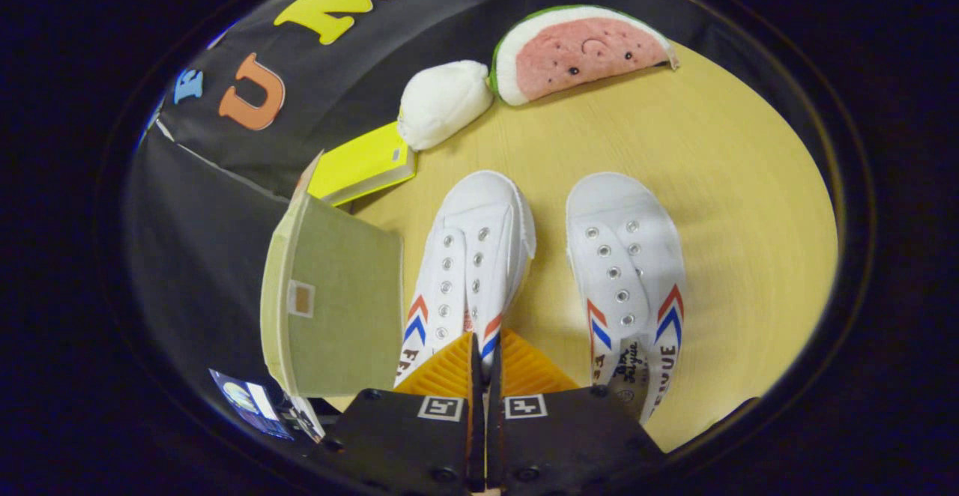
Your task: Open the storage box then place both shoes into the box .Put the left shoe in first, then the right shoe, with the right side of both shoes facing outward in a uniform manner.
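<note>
The heel end of the left white canvas slip-on shoe with red and blue chevron stripes (470, 256) is hidden behind the tool (483, 357), whose fingers stand nearly together with only a thin slit between them; whether they pinch the shoe's rear edge cannot be told, since the contact is covered by the fingers (449, 372) themselves. The matching right white canvas shoe (628, 279) lies just beside it on the pale yellow wooden counter (734, 204), apart from it, its heel partly cut off behind the tool's body. Both shoes have their long axes running away from the tool, toes pointing ahead toward the far side of the counter, roughly parallel, the right one's toe tipped slightly toward the left one. Left of the left shoe stands the open flap of a greenish cardboard storage box (337, 301), upright with a small tan patch on it; the box's body is mostly hidden below and behind it. Beyond the flap lies a flat yellow book-like object (363, 162), partly covered by a white rounded plush toy (443, 103), and next to that a watermelon-slice plush (581, 54) rests near the booth's wall.
</note>
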A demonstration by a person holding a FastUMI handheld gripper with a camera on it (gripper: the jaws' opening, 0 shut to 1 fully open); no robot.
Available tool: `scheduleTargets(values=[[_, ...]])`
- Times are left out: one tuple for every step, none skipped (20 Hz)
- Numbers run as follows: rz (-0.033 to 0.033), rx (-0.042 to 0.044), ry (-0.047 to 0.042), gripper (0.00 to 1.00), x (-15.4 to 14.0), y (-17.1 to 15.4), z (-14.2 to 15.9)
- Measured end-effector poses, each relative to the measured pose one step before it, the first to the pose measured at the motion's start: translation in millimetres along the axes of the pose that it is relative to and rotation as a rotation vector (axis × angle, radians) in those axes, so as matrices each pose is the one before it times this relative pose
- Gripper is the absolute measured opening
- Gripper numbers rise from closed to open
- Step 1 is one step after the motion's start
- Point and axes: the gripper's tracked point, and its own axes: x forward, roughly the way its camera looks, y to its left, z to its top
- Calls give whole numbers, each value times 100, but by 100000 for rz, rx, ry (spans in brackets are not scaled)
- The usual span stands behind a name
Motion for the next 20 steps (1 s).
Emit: scheduleTargets(values=[[-6,-444,-2189,6,-817,1046,622],[386,-1162,-1592,6,-766,1176,540],[687,-674,-1700,6,-734,1321,430],[695,-1196,-1215,6,-641,1314,239],[1174,-901,-1168,6,-744,1697,350],[1109,-1999,-449,6,-453,1647,143],[1217,-1887,-1025,6,-510,1723,109],[591,-2380,-365,6,-205,1652,65],[1088,-1369,-1028,6,-256,1947,-36],[1142,-1923,-108,6,155,1873,-75],[1164,-779,-67,6,337,1675,-185],[916,-726,424,6,578,1649,-256],[597,-752,674,6,694,1408,-339],[-370,-446,1094,6,889,1205,-456],[-1374,351,149,6,977,992,-353],[-2077,-2061,-4,6,1030,827,-349],[-2127,-1856,-561,6,1058,695,-145],[-1569,-875,-129,6,1038,884,-363],[-323,164,686,6,1215,756,-565],[339,1005,1212,6,1083,657,-534]])
